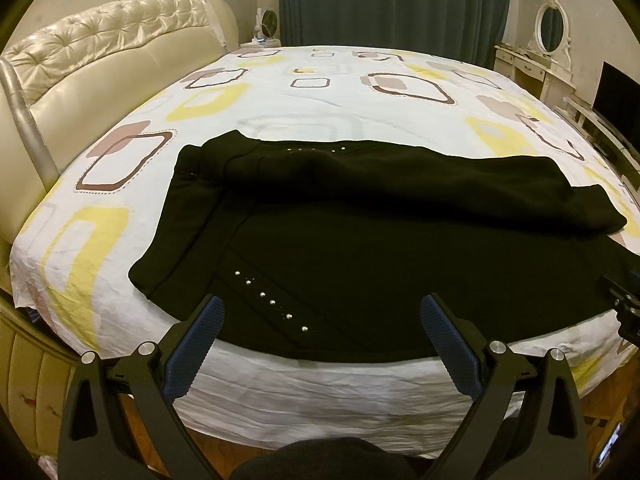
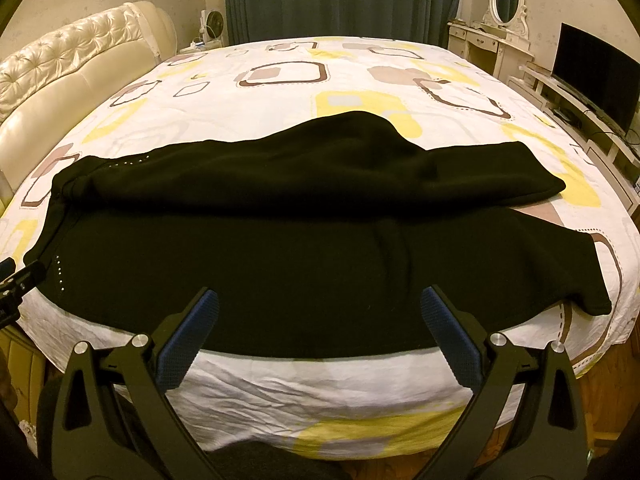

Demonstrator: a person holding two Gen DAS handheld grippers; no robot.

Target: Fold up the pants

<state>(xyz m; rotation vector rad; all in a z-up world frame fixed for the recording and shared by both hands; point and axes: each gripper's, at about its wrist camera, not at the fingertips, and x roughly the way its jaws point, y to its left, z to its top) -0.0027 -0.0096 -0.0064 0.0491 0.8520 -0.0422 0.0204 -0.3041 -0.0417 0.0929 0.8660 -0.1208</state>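
Black pants [image 1: 360,240] lie spread across the near side of the bed, waistband at the left, both legs running right; the far leg [image 1: 440,176] is bunched and partly overlaps the near one. Rows of silver studs [image 1: 272,302] mark the near hip. My left gripper [image 1: 320,312] is open and empty, hovering at the bed's near edge over the hip area. My right gripper [image 2: 320,308] is open and empty over the near leg [image 2: 320,264] at the bed edge. The leg cuffs [image 2: 592,296] lie at the right. Each gripper's body shows at the other view's edge [image 1: 624,300].
The bed has a white sheet [image 1: 280,96] with yellow and brown squares and a cream tufted headboard [image 1: 100,40] at left. Dark curtains [image 1: 392,0] hang behind. A dressing table with mirror [image 2: 500,24] and a TV [image 2: 596,68] stand at right. Wood floor shows below the bed edge.
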